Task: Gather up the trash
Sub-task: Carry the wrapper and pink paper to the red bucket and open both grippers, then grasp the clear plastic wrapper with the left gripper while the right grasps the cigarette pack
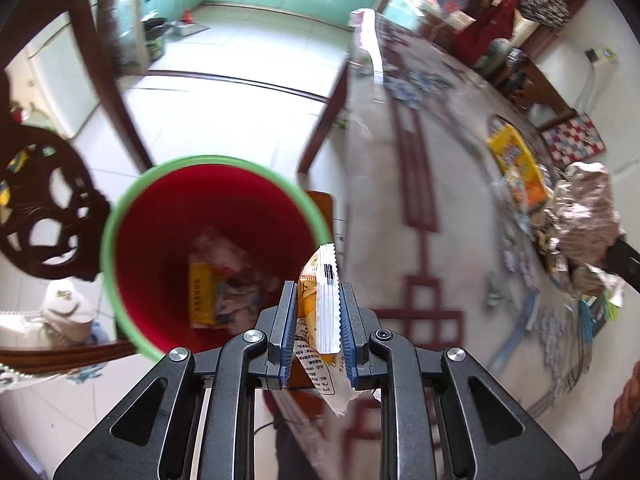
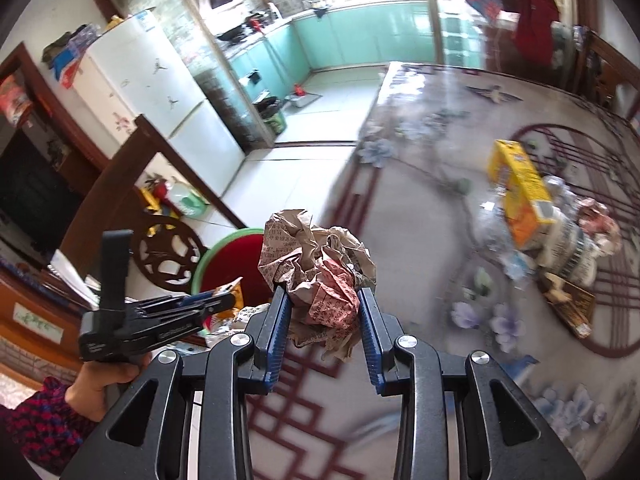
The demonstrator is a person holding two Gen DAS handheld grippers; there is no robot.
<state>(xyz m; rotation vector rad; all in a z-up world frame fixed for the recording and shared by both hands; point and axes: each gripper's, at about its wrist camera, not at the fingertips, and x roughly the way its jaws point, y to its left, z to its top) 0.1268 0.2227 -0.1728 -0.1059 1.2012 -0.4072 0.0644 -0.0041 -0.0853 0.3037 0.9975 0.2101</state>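
A: Where's the trash?
B: The left gripper clamps an orange-and-white plastic snack wrapper over the green-rimmed red plastic bin, beside the table edge.
A: The other?
B: The right gripper pinches a crumpled brown printed paper wad above the glass-topped patterned table; a yellow cardboard box lies beyond.

An orange-and-white snack wrapper stands on edge, pinched between the pads of the left hand-held gripper, its printed tail hanging below. Just ahead and to the left sits a red bin with a green rim, wrappers lying at its bottom. A crumpled ball of brown printed paper is clamped in the right hand-held gripper. A yellow box lies on the tabletop, ahead to the right.
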